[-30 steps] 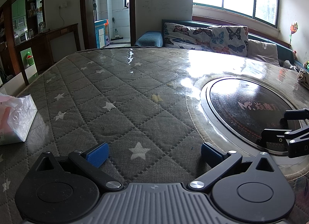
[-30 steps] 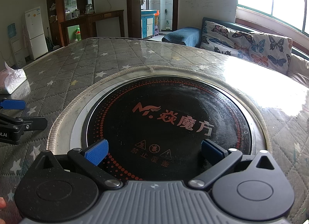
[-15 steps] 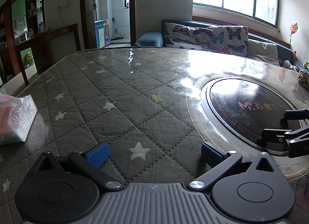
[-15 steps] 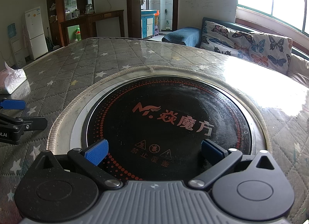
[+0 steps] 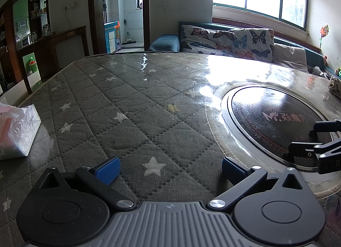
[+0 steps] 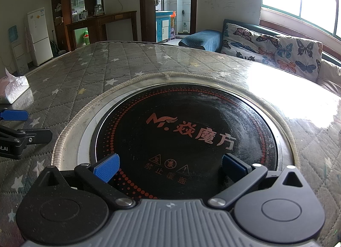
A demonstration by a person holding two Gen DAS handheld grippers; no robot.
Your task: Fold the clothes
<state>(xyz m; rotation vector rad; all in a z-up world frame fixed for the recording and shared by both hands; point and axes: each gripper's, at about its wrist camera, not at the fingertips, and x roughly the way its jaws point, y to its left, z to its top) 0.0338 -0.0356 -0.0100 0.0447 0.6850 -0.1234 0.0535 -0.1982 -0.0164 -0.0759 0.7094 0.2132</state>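
Observation:
My left gripper (image 5: 169, 167) stands open low over the grey quilted star-patterned table cover (image 5: 132, 119), with nothing between its blue pads. My right gripper (image 6: 170, 165) is open too, hovering over the round black induction hob (image 6: 187, 132) set into the table. Each gripper shows at the edge of the other's view: the right one (image 5: 315, 142) at far right, the left one (image 6: 15, 125) at far left. A small piece of pale cloth (image 5: 335, 85) lies at the table's far right edge; I cannot tell what it is. No other garment is in view.
A white plastic bag of tissues (image 5: 18, 129) sits on the table at the left. Behind the table stands a sofa with butterfly cushions (image 5: 230, 40). A dark wooden sideboard (image 6: 102, 23) and a white fridge (image 6: 39, 36) stand at the back left.

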